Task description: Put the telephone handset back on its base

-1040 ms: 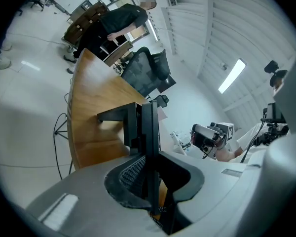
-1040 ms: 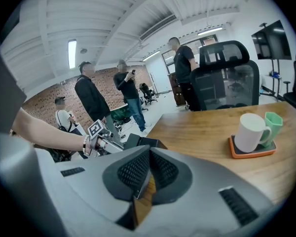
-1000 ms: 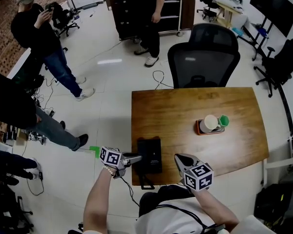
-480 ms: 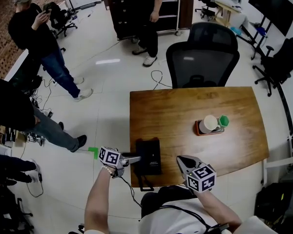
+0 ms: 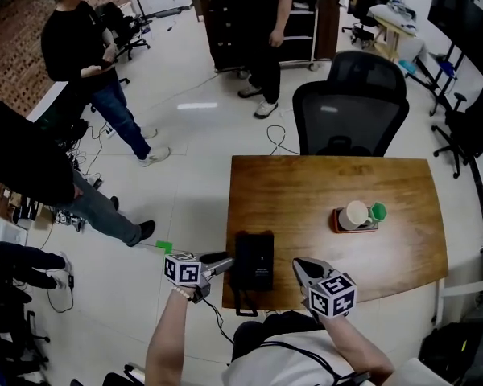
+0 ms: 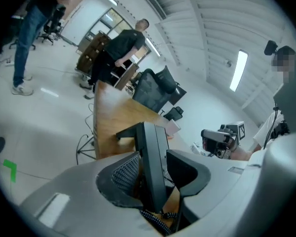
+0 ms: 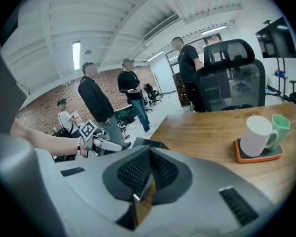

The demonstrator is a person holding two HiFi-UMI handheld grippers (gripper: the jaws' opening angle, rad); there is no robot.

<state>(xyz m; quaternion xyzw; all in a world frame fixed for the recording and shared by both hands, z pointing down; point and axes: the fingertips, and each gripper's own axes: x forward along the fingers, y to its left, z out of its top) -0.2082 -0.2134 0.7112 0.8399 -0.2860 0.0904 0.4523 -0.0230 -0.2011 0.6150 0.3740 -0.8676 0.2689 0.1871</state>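
Observation:
A black telephone (image 5: 256,257) sits at the wooden table's (image 5: 330,179) near left corner, its coiled cord (image 5: 240,302) hanging off the front edge. Its handset (image 5: 240,262) lies along the base's left side. My left gripper (image 5: 226,261) reaches in from the left at the handset. In the left gripper view the handset (image 6: 150,144) stands between the jaws of the left gripper (image 6: 157,174), which are opening, with a gap at the right pad. My right gripper (image 5: 300,265) hovers over the table's front edge, right of the phone, jaws shut and empty (image 7: 149,154).
A white mug (image 5: 355,213) on an orange coaster and a green cup (image 5: 377,211) stand at the table's right. A black office chair (image 5: 350,103) is behind the table. Several people stand on the floor to the left and at the back.
The head view has shifted a little. The left gripper stays at the phone's left side and the right gripper stays near the front edge.

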